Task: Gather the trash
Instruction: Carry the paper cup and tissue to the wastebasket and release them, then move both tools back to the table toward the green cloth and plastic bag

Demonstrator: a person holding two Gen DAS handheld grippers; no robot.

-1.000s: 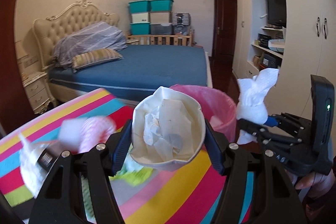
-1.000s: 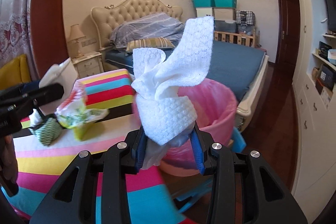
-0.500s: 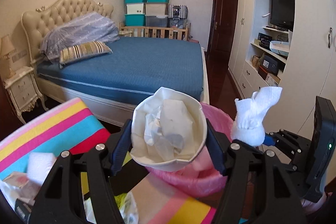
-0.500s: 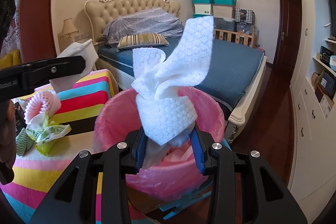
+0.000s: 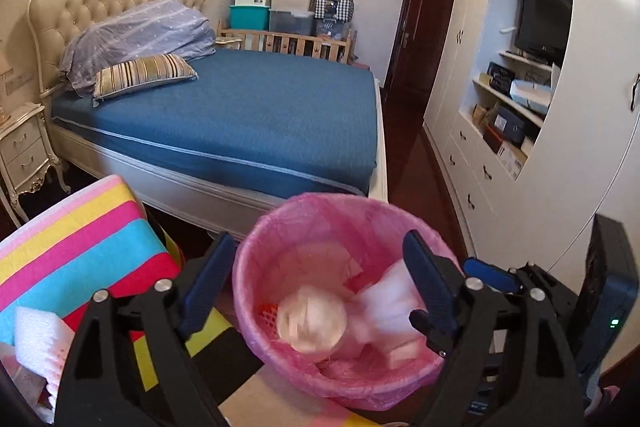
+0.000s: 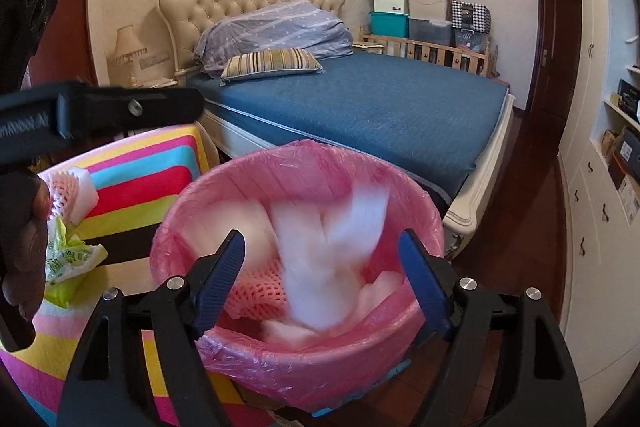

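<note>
Above the pink-lined trash bin, the left gripper and right gripper both gape wide and empty, while a blurred paper cup and white cloth wipe lie inside the bin.

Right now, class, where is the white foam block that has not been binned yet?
In the right wrist view the white foam block lies at the left, on the striped tablecloth, just left of the pink-lined bin and above a green wrapper.

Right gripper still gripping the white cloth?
No: the right gripper is open, and the blurred white cloth is dropping into the pink bin.
</note>
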